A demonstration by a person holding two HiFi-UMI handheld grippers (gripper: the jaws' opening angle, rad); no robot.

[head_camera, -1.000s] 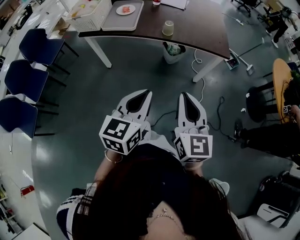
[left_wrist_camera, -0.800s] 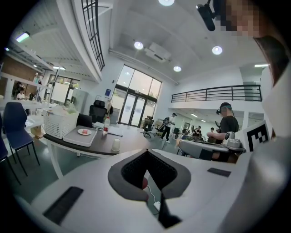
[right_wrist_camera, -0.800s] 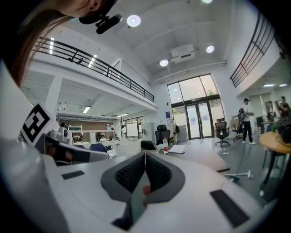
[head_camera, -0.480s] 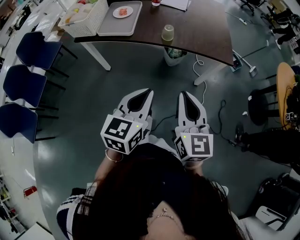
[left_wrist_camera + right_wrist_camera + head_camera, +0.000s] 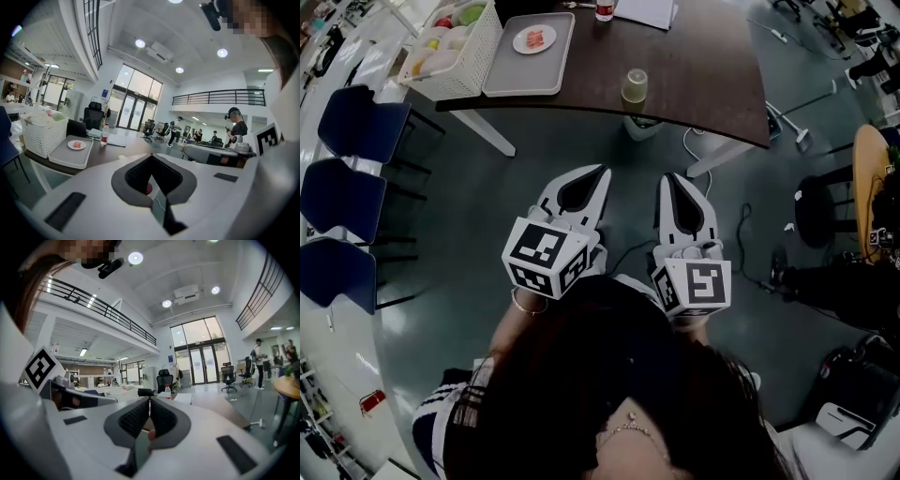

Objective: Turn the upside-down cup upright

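Got left gripper (image 5: 602,171) and right gripper (image 5: 666,178) side by side mid head view, both aimed at 12 o'clock, over grey floor (image 5: 478,216), well short of the table (image 5: 703,84). Reading both sets of jaws as pressed together, tips touching, nothing pinched. Same story from their own cameras: left gripper (image 5: 152,156) closed on nothing, right gripper (image 5: 150,397) likewise. Cup (image 5: 635,85) on the table at 12 o'clock from the grippers, near the table's front edge, standing alone, well apart from both tools. Can't tell from here which end is up. Tray (image 5: 520,75) at 10 o'clock of the cup, small plate (image 5: 533,39) on its far half with something pink on it. White basket (image 5: 464,66) just beside the tray at 9 o'clock, coloured items inside. Bottle (image 5: 603,9) and sheet of paper (image 5: 645,9) at the table's far edge, roughly 11 and 12 o'clock of the cup. Bin (image 5: 642,124) under the table, at 6 o'clock of the cup, mostly hidden by the tabletop. Three blue chairs (image 5: 356,127) in a row at 9 to 10 o'clock of the left gripper.
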